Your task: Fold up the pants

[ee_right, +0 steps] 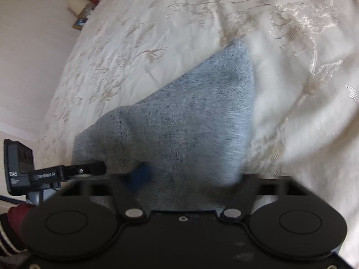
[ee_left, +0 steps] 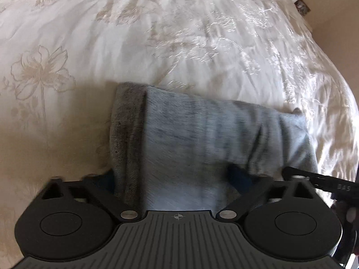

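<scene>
Pants (ee_left: 190, 134) fill the middle of both my wrist views: a grey-blue, fuzzy bundle, already doubled over, lying on the cream bedspread (ee_left: 157, 33) with its pale embroidered flowers. From my left wrist camera the cloth runs from between my fingers out toward the far side, where a darker grey band forms the left edge of the bundle and a lighter fold lies over it to the right. My left gripper (ee_left: 177, 179) has the fabric passing between its blue-padded fingers (ee_left: 237, 177); the pads stand fairly wide apart with cloth bunched over them, and I cannot tell whether they actually pinch it.

From my right wrist camera the pants (ee_right: 179, 130) rise away from me into a blunt point on the bedspread (ee_right: 291, 89), the near end draped across my right gripper (ee_right: 188, 179). One blue pad (ee_right: 141, 177) shows at the left under the cloth; the other is hidden beneath the fabric, so here too I cannot tell if the grip is closed on it.

Each gripper appears at the edge of the other's view, just beside the same near end of the bundle. Both pictures are smeared with motion blur. A small shelf with a few objects (ee_right: 83, 11), too small to make out, stands at the far edge of the bed against a pale wall (ee_right: 33, 56).
</scene>
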### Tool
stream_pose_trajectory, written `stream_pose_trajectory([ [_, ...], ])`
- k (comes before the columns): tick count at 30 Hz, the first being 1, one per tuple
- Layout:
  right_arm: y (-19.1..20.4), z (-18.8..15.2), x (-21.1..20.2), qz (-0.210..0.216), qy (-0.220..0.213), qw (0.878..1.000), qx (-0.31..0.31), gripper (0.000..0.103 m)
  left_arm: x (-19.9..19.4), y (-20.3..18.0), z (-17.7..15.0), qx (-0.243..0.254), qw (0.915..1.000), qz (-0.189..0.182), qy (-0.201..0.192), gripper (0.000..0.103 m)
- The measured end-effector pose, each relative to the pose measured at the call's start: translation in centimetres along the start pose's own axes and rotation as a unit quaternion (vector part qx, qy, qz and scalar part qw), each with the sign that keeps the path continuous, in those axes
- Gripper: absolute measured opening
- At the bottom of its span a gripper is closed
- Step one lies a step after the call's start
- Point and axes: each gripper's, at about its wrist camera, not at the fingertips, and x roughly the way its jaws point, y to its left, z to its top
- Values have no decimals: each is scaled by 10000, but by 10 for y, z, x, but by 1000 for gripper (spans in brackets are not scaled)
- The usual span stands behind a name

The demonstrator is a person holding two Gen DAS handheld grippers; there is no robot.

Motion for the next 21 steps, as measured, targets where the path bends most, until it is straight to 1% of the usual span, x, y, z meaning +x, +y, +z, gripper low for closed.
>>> stream_pose_trajectory([
  [1,5,0,-6,-42,-47,10000,-54,22,-3,-4,-1,39,10000,83,-38,68],
  [2,12,-1,-13,-95,-102,9998,-155,20,-8,-9,-2,87,9998,135,-103,62],
  [3,20,-1,-19,-143,-159,9994,-269,19,-11,-11,-4,83,9997,139,-159,55],
  [4,29,-2,-26,-153,-212,9989,-381,18,-15,-13,-5,64,9996,151,-209,50],
  [5,39,-3,-32,-152,-266,9983,-489,17,-19,-13,-5,50,9996,143,-244,48],
  [7,58,-4,-44,-151,-361,9970,-675,17,-28,-13,-6,54,9994,52,-325,38],
  [10,86,-3,-59,-114,-488,9951,-850,16,-48,-12,-2,117,9984,-127,-546,30],
  [13,120,5,-69,-141,-658,9916,-1101,16,-70,-3,7,170,9962,-328,-784,30],
  [16,154,20,-73,35,-838,9891,-1213,16,-90,13,22,193,9941,-428,-981,30],
  [19,199,43,-62,193,-891,9863,-1372,16,-114,34,39,198,9914,-422,-1223,30],
  [21,235,63,-42,345,-869,9835,-1549,16,-134,53,54,224,9894,-299,-1403,30],
])
